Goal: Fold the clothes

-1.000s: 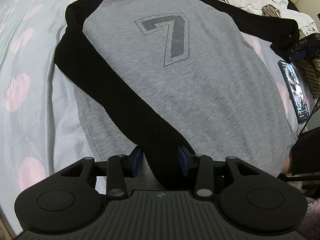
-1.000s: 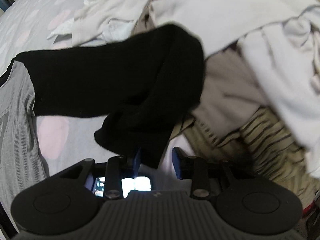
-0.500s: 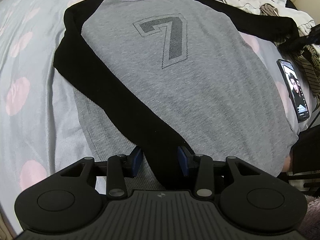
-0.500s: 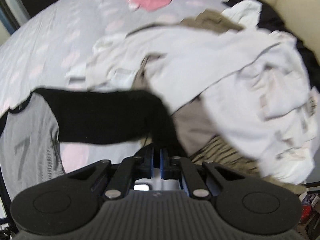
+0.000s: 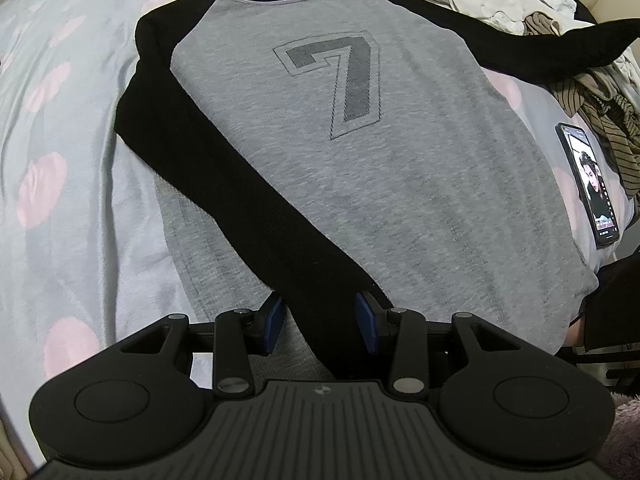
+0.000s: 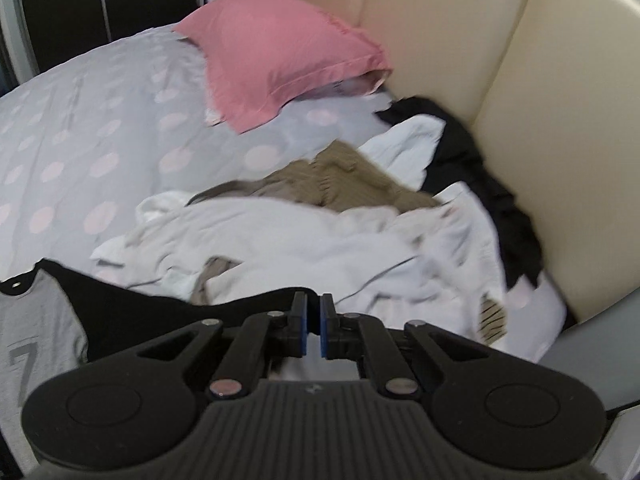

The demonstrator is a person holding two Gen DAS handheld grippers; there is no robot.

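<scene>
The grey long-sleeved shirt with black raglan sleeves and a dark "7" on its chest lies flat on the grey bedsheet with pink dots, spreading away from the left gripper. That gripper's jaws stand apart, and the folded-in black sleeve runs down between the blue pads, which do not press it. To its right, beside the shirt's hem, lies a black smartphone with a lit screen.

The right gripper has its jaws pressed together on the other black sleeve, which stretches leftward from the tips to the shirt body. Just beyond lies a heap of white, tan and black clothes; farther off, a pink pillow rests against the cream padded headboard.
</scene>
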